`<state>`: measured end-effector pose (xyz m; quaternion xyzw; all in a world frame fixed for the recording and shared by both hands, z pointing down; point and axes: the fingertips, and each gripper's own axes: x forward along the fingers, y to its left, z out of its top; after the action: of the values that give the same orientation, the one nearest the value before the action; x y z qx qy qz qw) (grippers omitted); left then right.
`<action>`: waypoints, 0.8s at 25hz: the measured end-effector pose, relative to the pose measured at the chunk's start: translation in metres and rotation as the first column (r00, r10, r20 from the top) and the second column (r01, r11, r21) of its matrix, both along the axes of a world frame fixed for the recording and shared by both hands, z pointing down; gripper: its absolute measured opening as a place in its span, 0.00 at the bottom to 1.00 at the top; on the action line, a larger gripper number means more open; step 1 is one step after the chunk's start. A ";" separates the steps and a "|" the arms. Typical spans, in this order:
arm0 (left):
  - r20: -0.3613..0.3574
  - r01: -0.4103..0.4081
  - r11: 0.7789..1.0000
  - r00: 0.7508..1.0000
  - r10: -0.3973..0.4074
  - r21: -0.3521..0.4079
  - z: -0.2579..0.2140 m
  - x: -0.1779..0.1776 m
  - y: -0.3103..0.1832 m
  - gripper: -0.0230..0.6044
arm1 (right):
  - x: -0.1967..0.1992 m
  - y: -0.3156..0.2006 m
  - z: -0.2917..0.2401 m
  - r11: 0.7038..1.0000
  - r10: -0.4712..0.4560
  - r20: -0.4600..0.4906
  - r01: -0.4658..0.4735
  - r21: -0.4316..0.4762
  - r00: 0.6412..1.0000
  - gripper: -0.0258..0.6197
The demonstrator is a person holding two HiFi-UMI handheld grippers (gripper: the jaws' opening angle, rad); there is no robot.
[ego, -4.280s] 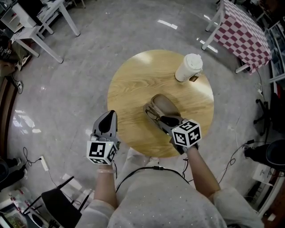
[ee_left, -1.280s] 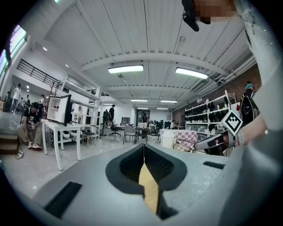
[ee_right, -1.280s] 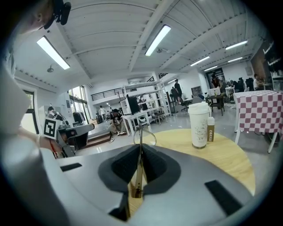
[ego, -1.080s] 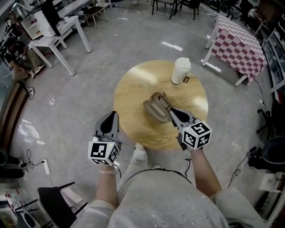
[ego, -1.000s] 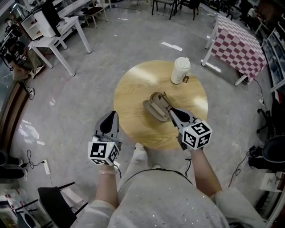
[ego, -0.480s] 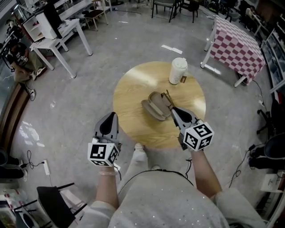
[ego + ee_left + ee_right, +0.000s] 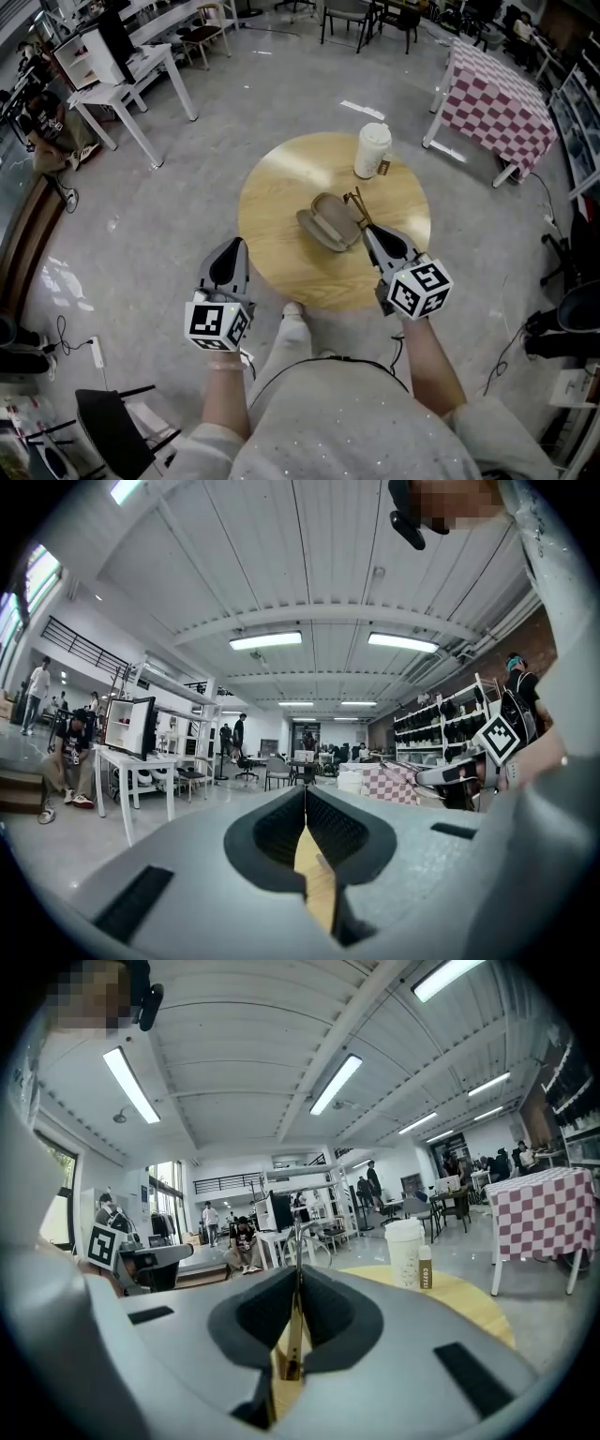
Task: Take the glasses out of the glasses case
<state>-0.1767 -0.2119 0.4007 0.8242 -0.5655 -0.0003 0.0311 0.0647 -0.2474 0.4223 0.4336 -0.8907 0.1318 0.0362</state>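
Note:
A taupe glasses case [image 7: 325, 223] lies open at the middle of the round wooden table [image 7: 277, 187]. Thin gold-framed glasses [image 7: 356, 200] hang just right of the case, above its edge, with my right gripper [image 7: 368, 231] shut on one temple. In the right gripper view the temple runs up between the shut pads of the right gripper [image 7: 296, 1283] to the glasses' wire rims [image 7: 298, 1234]. My left gripper [image 7: 230, 251] hovers off the table's near left edge. In its own view the left gripper [image 7: 305, 808] is shut with nothing in it.
A white lidded paper cup [image 7: 372, 151] with a small brown bottle beside it stands at the table's far right; the cup [image 7: 405, 1252] also shows in the right gripper view. A checkered table [image 7: 497, 89] stands far right, white desks [image 7: 131, 66] far left, a black chair [image 7: 112, 412] near left.
My right gripper has lifted the glasses up and out of the case, toward its right side. The left gripper has stayed about where it was, shut.

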 end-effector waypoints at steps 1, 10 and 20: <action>0.000 0.002 1.000 1.000 -0.002 0.001 -0.001 0.000 0.001 0.04 | 0.000 0.000 -0.001 1.000 0.001 0.000 -0.001 0.004 1.000 0.07; 0.002 0.010 1.000 1.000 -0.010 0.009 -0.005 0.000 0.006 0.05 | 0.007 0.002 -0.015 0.998 0.024 -0.012 -0.023 0.054 1.000 0.07; -0.002 0.026 0.999 1.000 -0.026 0.020 -0.009 -0.007 0.009 0.04 | 0.009 0.003 -0.030 0.994 0.043 0.008 -0.044 0.102 0.999 0.07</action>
<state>-0.1838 -0.2025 0.3915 0.8169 -0.5762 -0.0070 0.0235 0.0736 -0.2444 0.3926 0.4538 -0.8867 0.0882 0.0086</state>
